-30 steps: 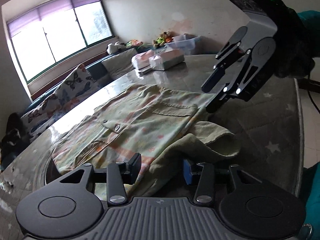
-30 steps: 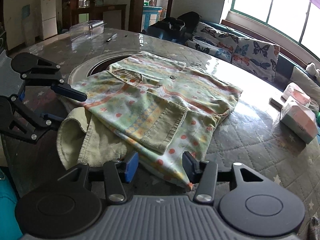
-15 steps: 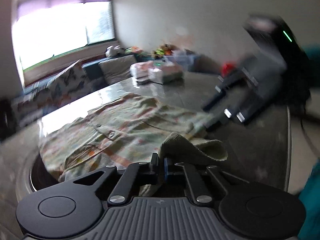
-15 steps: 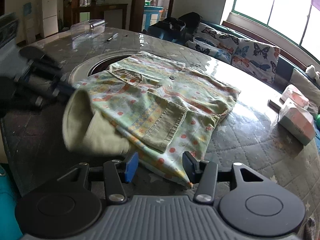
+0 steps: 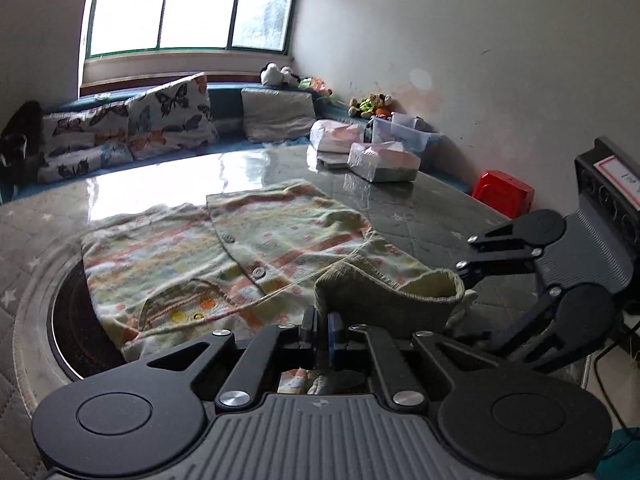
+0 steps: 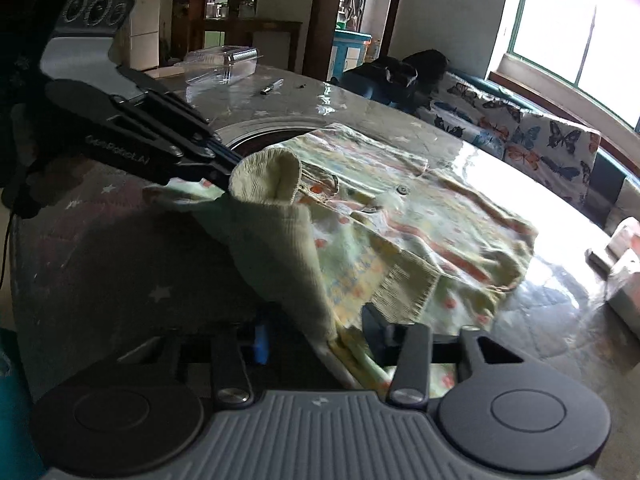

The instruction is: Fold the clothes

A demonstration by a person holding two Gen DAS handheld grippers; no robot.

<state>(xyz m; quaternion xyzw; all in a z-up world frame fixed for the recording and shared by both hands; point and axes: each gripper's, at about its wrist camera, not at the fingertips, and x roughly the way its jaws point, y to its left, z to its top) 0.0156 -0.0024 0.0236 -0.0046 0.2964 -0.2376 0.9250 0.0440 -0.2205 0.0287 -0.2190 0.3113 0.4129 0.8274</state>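
At the table's near edge, left gripper clamps the cardigan's raised cuff; right gripper gapes around the hem; folding barely begun.

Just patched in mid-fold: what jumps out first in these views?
The left claw is shut on the ribbed green cuff of the patterned shirt, lifting that sleeve off the table. The right claw sits open around the shirt's near edge. Tissue packs lie at the far side.

Left gripper pinches the ribbed cuff of the patterned cardigan.
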